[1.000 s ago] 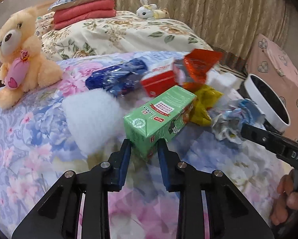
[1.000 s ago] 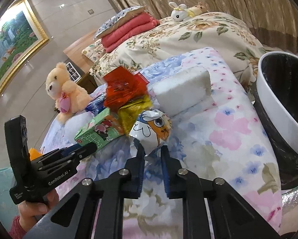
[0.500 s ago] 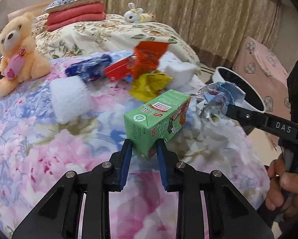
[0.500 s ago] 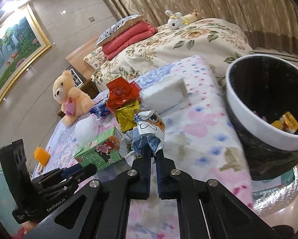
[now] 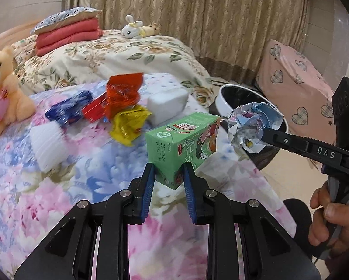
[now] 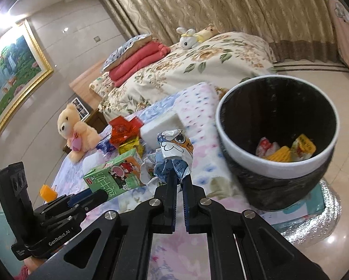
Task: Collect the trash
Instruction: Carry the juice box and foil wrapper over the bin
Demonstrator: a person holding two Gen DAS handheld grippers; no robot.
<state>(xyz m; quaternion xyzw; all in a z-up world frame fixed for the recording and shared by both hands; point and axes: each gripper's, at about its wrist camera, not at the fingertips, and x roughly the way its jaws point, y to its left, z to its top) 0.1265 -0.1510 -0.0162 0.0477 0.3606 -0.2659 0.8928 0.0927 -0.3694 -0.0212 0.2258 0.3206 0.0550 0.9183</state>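
From the left wrist, the left gripper clamps the green carton at its lower corner, lifted over the floral bedspread near the bed's edge. Beside it the right gripper pinches a crumpled wrapper in front of the trash bin; bare floor lies beyond.

From the right wrist, the fingers are nearly closed on the wrapper, left of the bin's white rim. Only here does the bin's inside show, with wrappers at the bottom.
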